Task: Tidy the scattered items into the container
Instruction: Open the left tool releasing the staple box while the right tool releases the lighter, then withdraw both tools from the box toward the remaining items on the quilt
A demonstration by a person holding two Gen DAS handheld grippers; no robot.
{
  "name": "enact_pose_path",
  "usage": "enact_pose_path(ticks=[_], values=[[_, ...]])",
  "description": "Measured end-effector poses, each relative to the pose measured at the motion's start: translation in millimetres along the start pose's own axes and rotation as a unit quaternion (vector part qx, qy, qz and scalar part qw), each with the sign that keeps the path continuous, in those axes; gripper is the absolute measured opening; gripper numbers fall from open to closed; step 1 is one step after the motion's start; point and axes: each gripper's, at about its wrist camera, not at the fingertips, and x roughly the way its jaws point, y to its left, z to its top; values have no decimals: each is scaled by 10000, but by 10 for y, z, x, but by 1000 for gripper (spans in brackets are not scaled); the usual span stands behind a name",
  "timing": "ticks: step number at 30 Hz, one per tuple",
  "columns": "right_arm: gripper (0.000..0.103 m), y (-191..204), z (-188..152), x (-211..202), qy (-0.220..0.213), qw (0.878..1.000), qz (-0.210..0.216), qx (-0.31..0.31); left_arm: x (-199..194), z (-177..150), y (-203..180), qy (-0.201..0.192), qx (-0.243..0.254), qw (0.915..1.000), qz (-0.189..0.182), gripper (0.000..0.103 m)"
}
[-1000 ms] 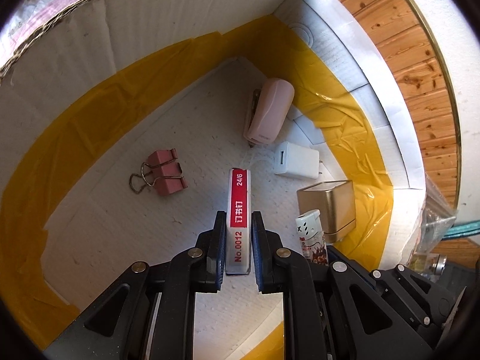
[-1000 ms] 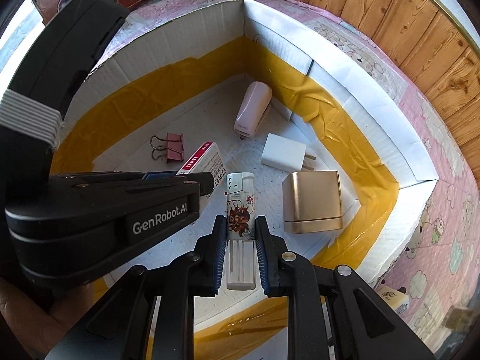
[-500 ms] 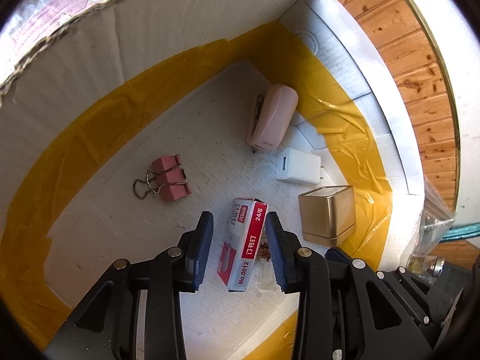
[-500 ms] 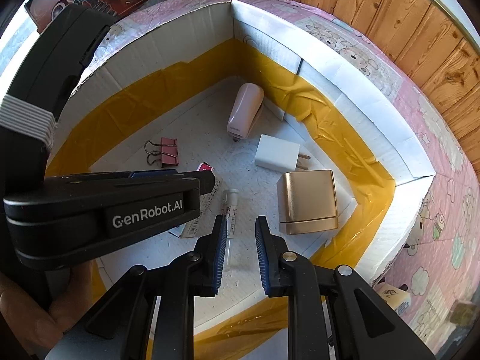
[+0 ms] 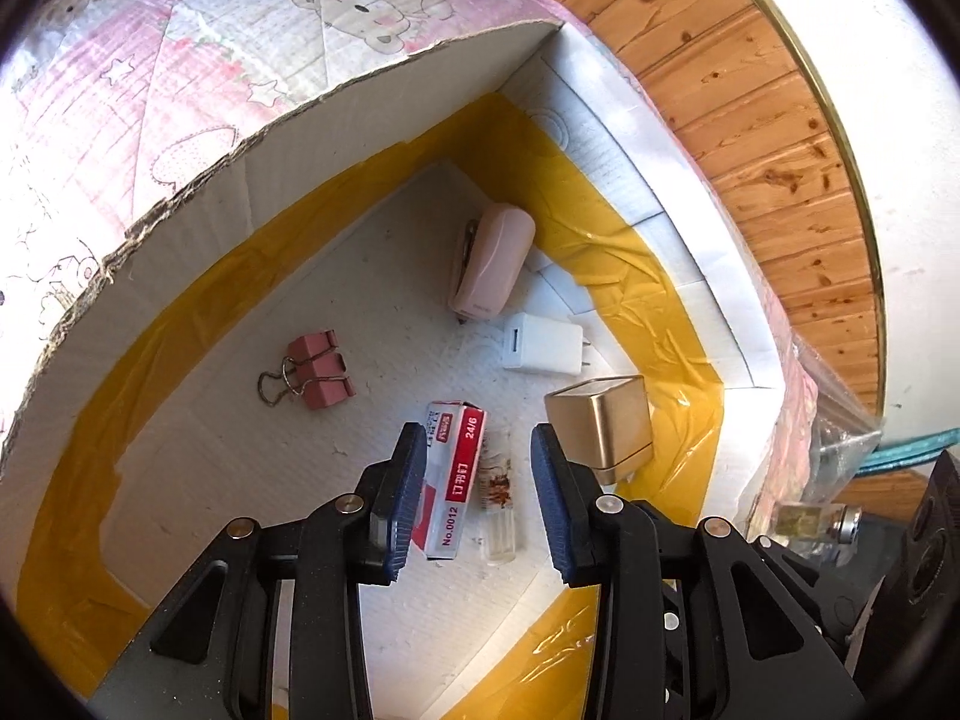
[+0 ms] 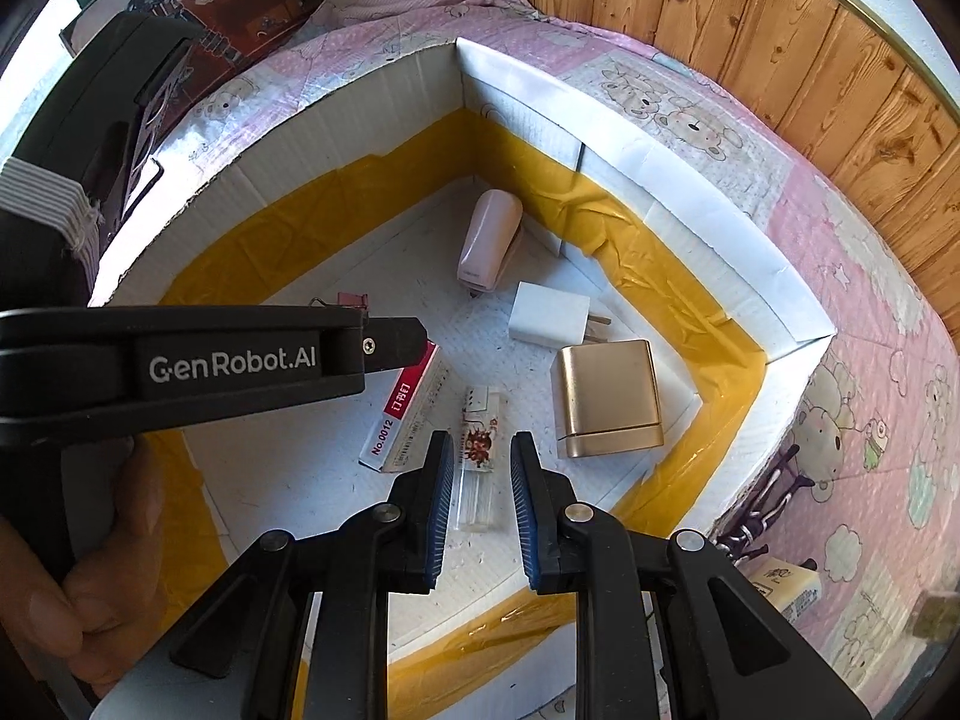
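Note:
The white cardboard box (image 5: 336, 138) (image 6: 690, 192) with yellow tape holds all the items on its floor. A red and white staple box (image 5: 453, 480) (image 6: 405, 414) lies beside a clear lighter (image 5: 499, 495) (image 6: 477, 450). My left gripper (image 5: 477, 501) is open and empty above them. My right gripper (image 6: 479, 510) is open and empty above the lighter. A pink stapler (image 5: 492, 261) (image 6: 489, 246), white charger (image 5: 543, 343) (image 6: 549, 315), gold box (image 5: 603, 429) (image 6: 606, 399) and pink binder clips (image 5: 315, 369) also lie inside.
The box sits on a pink bear-print cloth (image 6: 852, 360) next to a wooden wall (image 6: 720, 6). A small bottle (image 5: 813, 519) and plastic bag (image 5: 840, 450) lie outside the box at right. A small carton (image 6: 786, 591) lies on the cloth.
Both grippers opened and rose out of the box. The staple box and the lighter dropped from them and now lie on the box floor.

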Motion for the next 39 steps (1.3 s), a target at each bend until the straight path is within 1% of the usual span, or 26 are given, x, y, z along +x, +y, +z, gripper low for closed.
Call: enact_pose_path(ticks=[8, 11, 19, 25, 33, 36, 39], values=[[21, -55, -113, -301, -516, 9979, 281, 263, -341, -21, -164, -487, 511, 9973, 199, 38], [21, -74, -164, -402, -701, 9963, 361, 335, -425, -56, -259, -670, 701, 9949, 291, 38], [21, -98, -281, -537, -1091, 9920, 502, 384, -533, -150, -427, -1002, 1005, 9890, 414, 38], [21, -138, -399, -703, -1406, 9873, 609, 429, -671, -261, -575, -1300, 1288, 9818, 514, 38], [21, -129, -598, -953, -1899, 9788, 694, 338, -819, -402, -704, -1487, 1449, 9774, 401, 38], [21, -117, -684, -1055, -2143, 9735, 740, 294, -869, -476, -750, -1610, 1521, 9742, 435, 38], [21, -104, -769, -1130, -2354, 9686, 757, 274, -917, -541, -764, -1670, 1497, 9738, 381, 38]])
